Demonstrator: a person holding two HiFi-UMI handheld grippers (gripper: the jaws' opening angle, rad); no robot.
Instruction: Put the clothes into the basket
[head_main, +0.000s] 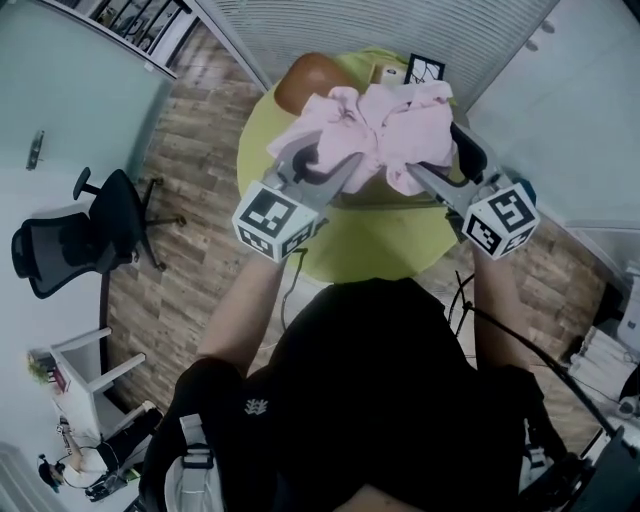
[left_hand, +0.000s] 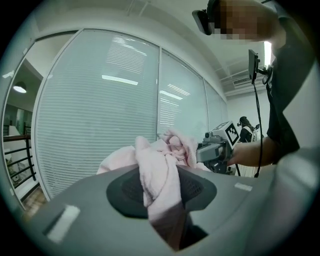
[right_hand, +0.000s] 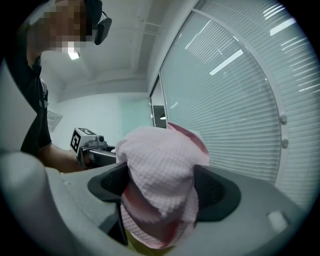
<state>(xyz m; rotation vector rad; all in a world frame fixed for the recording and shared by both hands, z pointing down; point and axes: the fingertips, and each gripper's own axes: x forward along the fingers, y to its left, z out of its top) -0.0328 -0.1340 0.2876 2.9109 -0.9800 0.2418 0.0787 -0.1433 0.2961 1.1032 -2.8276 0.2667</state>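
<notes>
A pink cloth (head_main: 385, 125) hangs bunched in the air over a round yellow-green table (head_main: 380, 240). My left gripper (head_main: 325, 165) is shut on the cloth's left part, and a fold (left_hand: 160, 170) is pinched between its pads. My right gripper (head_main: 445, 160) stands with its jaws wide apart, open. A thick wad of the cloth (right_hand: 160, 165) fills the gap between them. At the table's far side, a brown basket (head_main: 300, 82) shows partly behind the cloth. Each gripper view shows the other gripper beyond the cloth.
A black office chair (head_main: 75, 240) stands on the wooden floor to the left. White blinds (head_main: 400, 25) run behind the table and white cabinets (head_main: 560, 110) stand at the right. A small black-framed card (head_main: 425, 68) sits on the table's far edge.
</notes>
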